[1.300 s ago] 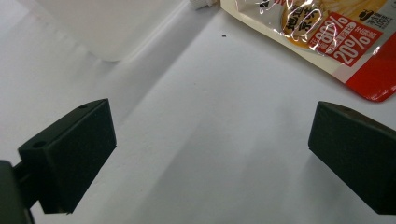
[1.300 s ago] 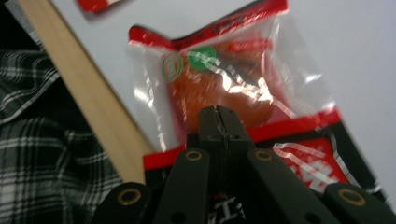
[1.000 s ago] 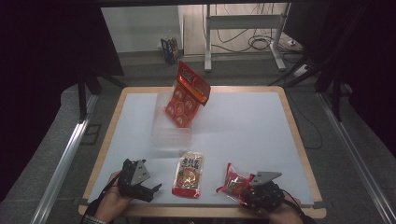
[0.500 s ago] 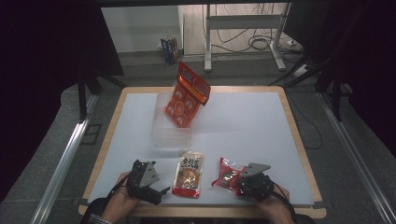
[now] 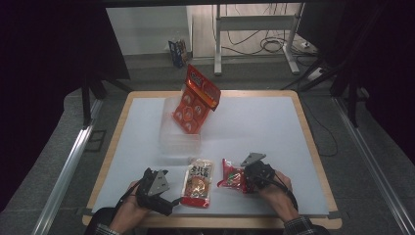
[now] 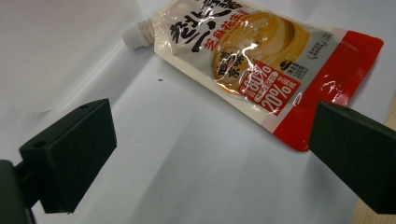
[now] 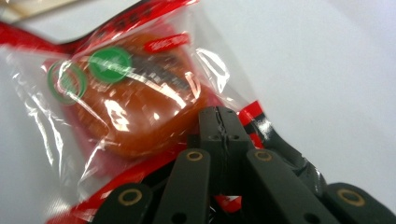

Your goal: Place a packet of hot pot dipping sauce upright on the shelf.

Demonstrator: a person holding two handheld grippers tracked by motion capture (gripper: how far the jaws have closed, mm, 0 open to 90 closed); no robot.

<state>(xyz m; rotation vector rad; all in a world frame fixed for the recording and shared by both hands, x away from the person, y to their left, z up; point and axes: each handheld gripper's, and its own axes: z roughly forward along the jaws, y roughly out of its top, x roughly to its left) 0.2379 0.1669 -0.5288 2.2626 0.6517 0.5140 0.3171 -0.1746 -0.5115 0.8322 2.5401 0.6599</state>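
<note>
Pinched shut on edge of red packet [image 5: 232,178] at table's 5 o'clock, right gripper [image 5: 254,177]; left gripper [image 5: 165,196] wide, empty; slick film could slip free if tugged.

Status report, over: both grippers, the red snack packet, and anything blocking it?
Right gripper shut on red snack packet. Left gripper open, empty. Spouted sauce pouch lies between the grippers, beside the packet. Clear box farther back.

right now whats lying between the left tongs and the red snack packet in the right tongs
A spouted sauce pouch lies flat on the table between the left tongs and the red packet, as the high view shows. The right tongs are shut on that packet.
</note>
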